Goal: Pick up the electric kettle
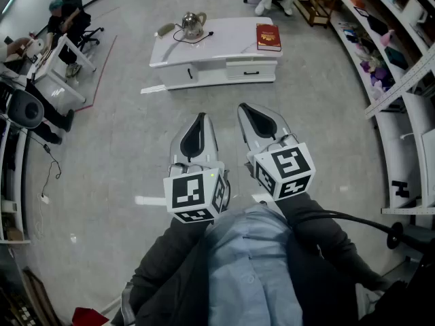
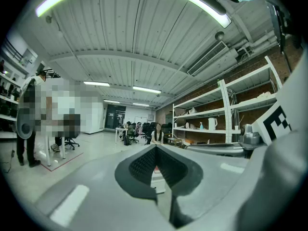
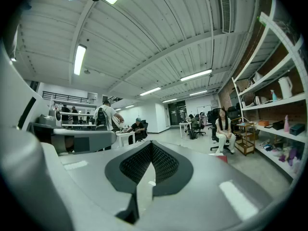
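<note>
Close to the body, the left gripper [image 1: 198, 118] and right gripper [image 1: 246, 108] sit side by side, jaws pressed together, empty. Open floor [image 1: 129, 128] runs ahead to a low white table [image 1: 224, 51]. The electric kettle [image 1: 193, 24] stands near its far left edge, well apart from a red book [image 1: 268, 37].
</note>
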`<state>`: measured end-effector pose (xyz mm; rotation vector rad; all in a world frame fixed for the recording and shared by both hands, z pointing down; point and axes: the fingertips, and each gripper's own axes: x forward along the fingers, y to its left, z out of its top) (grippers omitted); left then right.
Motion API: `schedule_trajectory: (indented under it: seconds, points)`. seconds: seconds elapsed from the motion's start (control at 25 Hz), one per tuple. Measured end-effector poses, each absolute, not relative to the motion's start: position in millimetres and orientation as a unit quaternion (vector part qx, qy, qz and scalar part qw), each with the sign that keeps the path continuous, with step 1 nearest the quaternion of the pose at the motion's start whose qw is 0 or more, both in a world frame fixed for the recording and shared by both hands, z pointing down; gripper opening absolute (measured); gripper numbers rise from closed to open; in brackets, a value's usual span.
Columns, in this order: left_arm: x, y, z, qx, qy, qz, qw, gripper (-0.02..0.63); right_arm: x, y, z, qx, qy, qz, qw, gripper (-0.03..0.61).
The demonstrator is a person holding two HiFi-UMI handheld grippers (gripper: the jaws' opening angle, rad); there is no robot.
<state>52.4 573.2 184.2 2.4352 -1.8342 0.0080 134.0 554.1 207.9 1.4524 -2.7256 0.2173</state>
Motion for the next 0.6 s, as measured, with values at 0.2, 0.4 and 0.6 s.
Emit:
schedule_trajectory:
  seconds: [0.2,0.4,0.6]
  points:
    - [59,571,185,0.798,-0.601,0.003,0.046,0.000,141,552,208,0.469,-0.880,0.069,0.018,0.025]
    - [75,563,192,0.801,-0.597,0.010,0.047,0.000,155,545,213,0.472,-0.879,0.073,0.015,0.025]
    - [93,573,205,0.804,-0.591,0.016,0.068,0.000,166,559,226,0.465,-0.880,0.100,0.012,0.028]
